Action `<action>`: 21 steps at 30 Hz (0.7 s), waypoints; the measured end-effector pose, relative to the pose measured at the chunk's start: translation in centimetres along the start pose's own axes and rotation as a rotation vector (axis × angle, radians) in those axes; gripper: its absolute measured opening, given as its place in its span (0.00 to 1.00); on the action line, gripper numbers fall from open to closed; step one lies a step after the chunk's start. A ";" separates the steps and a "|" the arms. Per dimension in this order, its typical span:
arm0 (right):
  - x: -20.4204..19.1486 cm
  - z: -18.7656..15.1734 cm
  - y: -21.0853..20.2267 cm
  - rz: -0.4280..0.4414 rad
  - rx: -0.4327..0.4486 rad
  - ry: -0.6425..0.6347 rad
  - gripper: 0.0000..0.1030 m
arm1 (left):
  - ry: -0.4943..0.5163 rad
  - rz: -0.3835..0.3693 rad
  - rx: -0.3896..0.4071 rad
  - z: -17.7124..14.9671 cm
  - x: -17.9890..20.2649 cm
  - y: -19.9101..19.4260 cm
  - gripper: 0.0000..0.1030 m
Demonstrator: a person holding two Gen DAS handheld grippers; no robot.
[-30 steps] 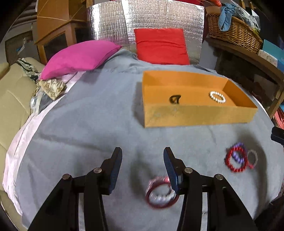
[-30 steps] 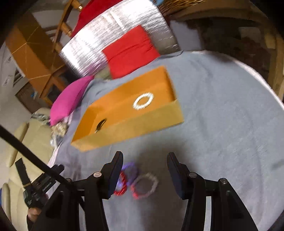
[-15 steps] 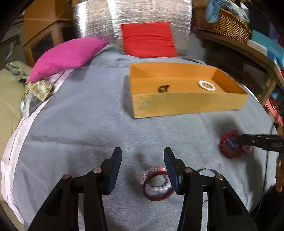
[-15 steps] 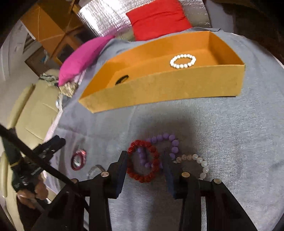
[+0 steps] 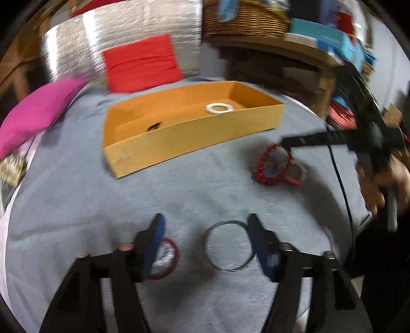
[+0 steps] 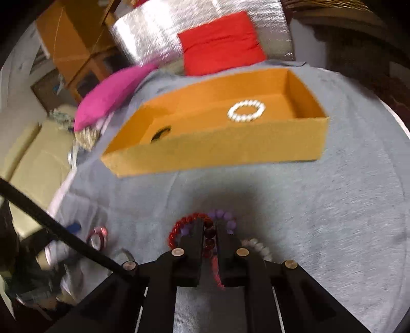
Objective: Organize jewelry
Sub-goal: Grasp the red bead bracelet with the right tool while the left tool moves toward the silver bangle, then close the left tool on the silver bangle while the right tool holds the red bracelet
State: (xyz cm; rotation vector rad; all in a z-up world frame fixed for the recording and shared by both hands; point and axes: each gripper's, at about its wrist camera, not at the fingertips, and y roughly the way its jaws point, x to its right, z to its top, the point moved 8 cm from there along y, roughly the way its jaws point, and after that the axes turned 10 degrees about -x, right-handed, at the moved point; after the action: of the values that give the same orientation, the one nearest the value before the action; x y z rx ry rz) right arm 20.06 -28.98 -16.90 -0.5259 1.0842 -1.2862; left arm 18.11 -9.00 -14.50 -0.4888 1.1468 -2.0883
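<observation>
Item, nearest: my left gripper (image 5: 205, 238), jaws just spread wide, straddling a thin metal bangle (image 5: 228, 246); red bangle (image 5: 164, 258) beside its left finger.
Item: my right gripper (image 6: 210, 237), just clenched on the red bead bracelet (image 6: 179, 226); purple bead bracelet (image 6: 225, 217) and pale bead bracelet (image 6: 258, 247) touching it.
Item, stowed: white pearl bracelet (image 6: 246, 111) and a dark piece (image 6: 161, 134) in the orange tray (image 6: 217, 153).
I judge two in, five loose.
Surface: grey bedspread (image 6: 346, 205). Beyond: pink cushion (image 5: 33, 115), red cushion (image 5: 141, 62), wicker basket (image 5: 246, 18).
</observation>
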 end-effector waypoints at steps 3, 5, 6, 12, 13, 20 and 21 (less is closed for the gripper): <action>1.5 0.8 -1.4 0.026 0.048 0.066 0.10 | 0.067 -0.008 -0.019 -0.4 1.8 0.7 0.74; 2.9 1.2 -2.4 0.026 0.076 0.114 0.10 | 0.103 0.009 -0.052 -0.7 2.6 1.6 0.74; 3.4 1.4 -2.8 0.029 0.086 0.134 0.10 | 0.123 0.021 -0.077 -1.0 2.9 2.3 0.74; 8.0 1.8 -4.9 0.009 0.142 0.284 0.10 | 0.199 0.050 -0.162 -2.2 4.2 4.8 0.74; 8.9 1.7 -4.9 -0.001 0.137 0.311 0.10 | 0.199 0.053 -0.173 -2.3 4.0 5.1 0.74; 12.5 -0.1 -2.2 -0.079 -0.015 0.391 0.10 | 0.109 -0.028 -0.189 -2.1 2.7 6.0 0.74; 12.7 -0.3 -1.9 -0.083 -0.028 0.392 0.10 | 0.095 -0.038 -0.186 -2.0 2.5 6.0 0.73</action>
State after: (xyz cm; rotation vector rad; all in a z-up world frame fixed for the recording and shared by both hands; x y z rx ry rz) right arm 17.82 -41.26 -19.81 -0.3485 1.4180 -1.4871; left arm 17.53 -11.91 -20.66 -0.5059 1.4052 -2.0667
